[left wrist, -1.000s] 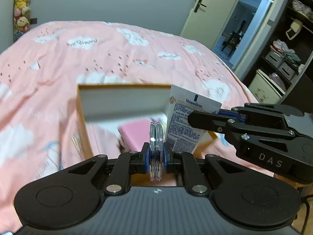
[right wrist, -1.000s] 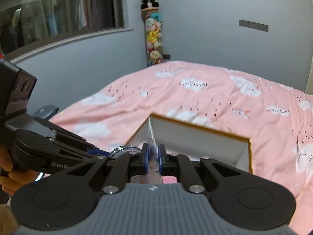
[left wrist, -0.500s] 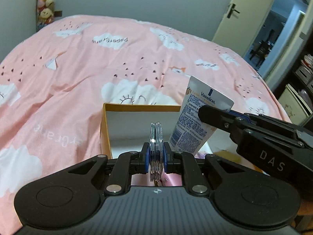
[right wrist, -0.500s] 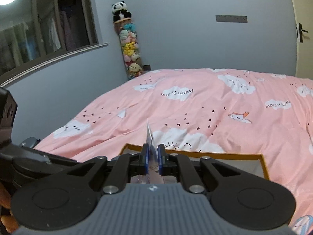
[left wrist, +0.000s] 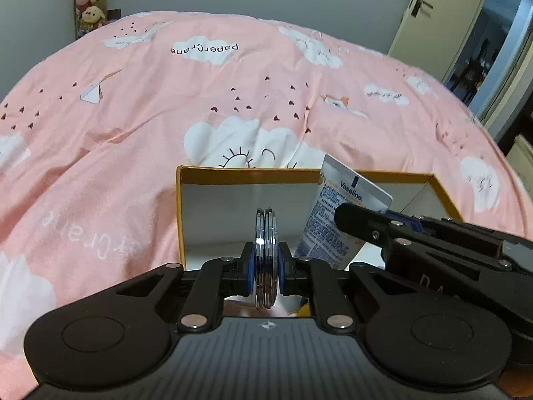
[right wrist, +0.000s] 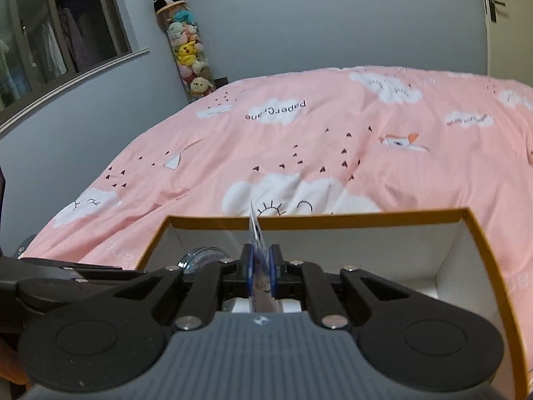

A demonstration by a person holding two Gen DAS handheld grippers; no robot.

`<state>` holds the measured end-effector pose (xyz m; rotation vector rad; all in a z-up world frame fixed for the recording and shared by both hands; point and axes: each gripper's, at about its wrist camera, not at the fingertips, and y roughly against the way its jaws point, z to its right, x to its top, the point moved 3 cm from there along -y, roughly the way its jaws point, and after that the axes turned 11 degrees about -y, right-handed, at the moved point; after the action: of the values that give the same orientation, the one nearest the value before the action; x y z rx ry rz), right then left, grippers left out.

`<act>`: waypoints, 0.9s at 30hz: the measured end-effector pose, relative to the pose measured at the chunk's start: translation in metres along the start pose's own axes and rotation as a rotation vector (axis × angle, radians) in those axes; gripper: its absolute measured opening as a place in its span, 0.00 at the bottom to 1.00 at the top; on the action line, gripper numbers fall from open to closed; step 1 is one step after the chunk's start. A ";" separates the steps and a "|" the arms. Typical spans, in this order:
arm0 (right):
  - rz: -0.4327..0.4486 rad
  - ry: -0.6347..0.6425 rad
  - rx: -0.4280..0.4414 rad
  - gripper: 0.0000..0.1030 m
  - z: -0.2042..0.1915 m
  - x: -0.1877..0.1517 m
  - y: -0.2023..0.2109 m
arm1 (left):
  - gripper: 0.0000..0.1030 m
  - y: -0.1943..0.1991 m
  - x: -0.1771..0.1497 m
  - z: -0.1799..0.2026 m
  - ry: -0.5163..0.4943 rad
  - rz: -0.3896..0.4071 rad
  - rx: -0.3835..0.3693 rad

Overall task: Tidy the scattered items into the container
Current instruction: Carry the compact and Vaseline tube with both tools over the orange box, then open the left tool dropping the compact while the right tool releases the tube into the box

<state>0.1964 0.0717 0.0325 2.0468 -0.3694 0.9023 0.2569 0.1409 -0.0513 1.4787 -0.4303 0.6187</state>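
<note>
An open box with an orange rim [left wrist: 246, 170] and white inside walls lies on the pink bed. My left gripper [left wrist: 265, 266] is shut on a round silver disc-shaped case [left wrist: 265, 233], seen edge-on and held upright over the box's left half. My right gripper [right wrist: 261, 270] is shut on a white and blue Vaseline tube [right wrist: 256, 233], also over the box [right wrist: 366, 216]. In the left wrist view the tube [left wrist: 336, 213] tilts up to the right, with the right gripper [left wrist: 346, 215] around it. The silver case [right wrist: 203, 256] shows at the left in the right wrist view.
A pink duvet with white clouds [left wrist: 233, 93] covers the bed all around the box. A column of plush toys [right wrist: 186, 50] stands in the far corner by a window [right wrist: 60, 43]. A door [left wrist: 429, 13] and an open doorway lie to the right.
Both grippers have come forward and down over the box, still holding the silver case and the tube. The box's far wall now fills the lower view; the pink item inside is hidden.
</note>
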 end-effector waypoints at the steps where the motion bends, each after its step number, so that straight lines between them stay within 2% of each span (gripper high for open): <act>1: -0.001 0.002 -0.001 0.10 0.000 0.000 0.000 | 0.14 -0.001 0.000 0.002 -0.012 -0.008 0.011; 4: -0.009 -0.008 -0.003 0.10 0.002 0.001 0.000 | 0.14 -0.002 0.000 0.005 -0.041 -0.022 0.034; 8: -0.027 -0.071 0.026 0.10 0.006 0.002 0.002 | 0.14 -0.003 0.001 0.004 -0.043 -0.037 0.040; 12: -0.022 -0.074 0.024 0.10 0.005 0.001 0.002 | 0.17 -0.002 0.002 0.002 -0.040 -0.036 0.047; 17: 0.002 -0.089 0.030 0.10 0.003 0.001 0.001 | 0.23 0.005 0.004 -0.005 -0.001 -0.004 0.031; 27: -0.024 -0.069 0.018 0.10 -0.006 -0.007 -0.010 | 0.24 0.024 0.002 -0.016 0.014 0.042 0.051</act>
<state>0.1941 0.0820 0.0239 2.0985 -0.3748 0.8254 0.2418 0.1565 -0.0322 1.5163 -0.4385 0.6772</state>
